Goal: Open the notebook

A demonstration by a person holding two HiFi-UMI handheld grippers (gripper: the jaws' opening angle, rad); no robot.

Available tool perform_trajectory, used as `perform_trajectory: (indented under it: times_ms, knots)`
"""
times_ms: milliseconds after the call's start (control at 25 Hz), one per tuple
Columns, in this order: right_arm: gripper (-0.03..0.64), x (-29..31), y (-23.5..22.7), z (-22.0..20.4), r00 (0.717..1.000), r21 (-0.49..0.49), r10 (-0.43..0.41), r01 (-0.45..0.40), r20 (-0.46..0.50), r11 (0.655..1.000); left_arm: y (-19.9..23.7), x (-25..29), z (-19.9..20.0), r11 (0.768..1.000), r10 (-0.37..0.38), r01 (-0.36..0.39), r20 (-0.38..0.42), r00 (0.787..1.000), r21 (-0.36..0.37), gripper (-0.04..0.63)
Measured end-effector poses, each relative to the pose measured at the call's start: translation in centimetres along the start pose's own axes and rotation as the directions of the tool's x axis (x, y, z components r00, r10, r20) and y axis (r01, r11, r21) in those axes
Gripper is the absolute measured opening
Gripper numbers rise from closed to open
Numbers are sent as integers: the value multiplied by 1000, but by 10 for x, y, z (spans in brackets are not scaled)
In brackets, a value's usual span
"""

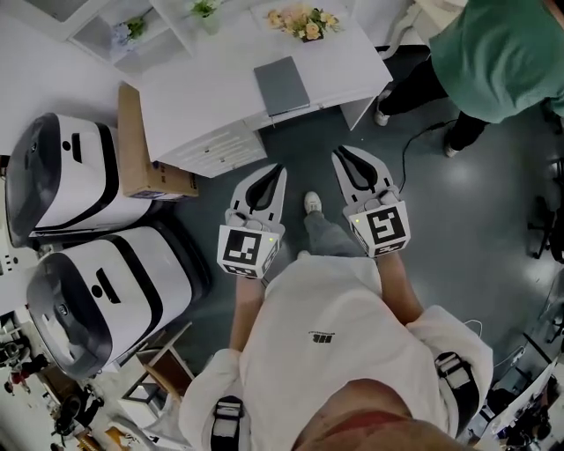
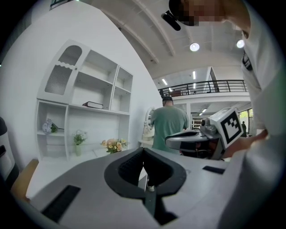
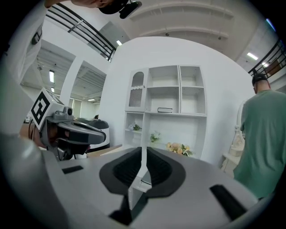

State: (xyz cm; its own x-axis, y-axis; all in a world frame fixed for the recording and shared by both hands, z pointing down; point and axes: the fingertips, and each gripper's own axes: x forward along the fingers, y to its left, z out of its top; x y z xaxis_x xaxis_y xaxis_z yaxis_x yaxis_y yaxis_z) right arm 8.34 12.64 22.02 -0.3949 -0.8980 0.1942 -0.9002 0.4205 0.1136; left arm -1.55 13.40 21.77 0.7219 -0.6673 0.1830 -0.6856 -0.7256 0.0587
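Note:
The grey notebook lies closed near the front edge of the white desk, at the top of the head view. Both grippers hang side by side over the dark floor, short of the desk and pointing toward it. My left gripper has its jaws together with nothing between them. My right gripper is also shut and empty, just right of the left one. Neither touches the notebook or the desk.
A bunch of flowers stands at the desk's back edge. A cardboard box and two white rounded machines sit left of the desk. A person in a green shirt stands at the right, with a cable on the floor.

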Motion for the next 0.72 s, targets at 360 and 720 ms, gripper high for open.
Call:
perform_trajectory:
  times_ms: [360, 720]
  knots:
    - [17, 62, -44, -12, 999, 22, 38, -37, -27, 999, 34, 63, 0, 1000, 9, -9, -20, 1000, -5, 0]
    - [17, 122, -82, -31, 994, 40, 69, -66, -84, 997, 66, 120, -3, 1000, 20, -19, -48, 999, 9, 0]
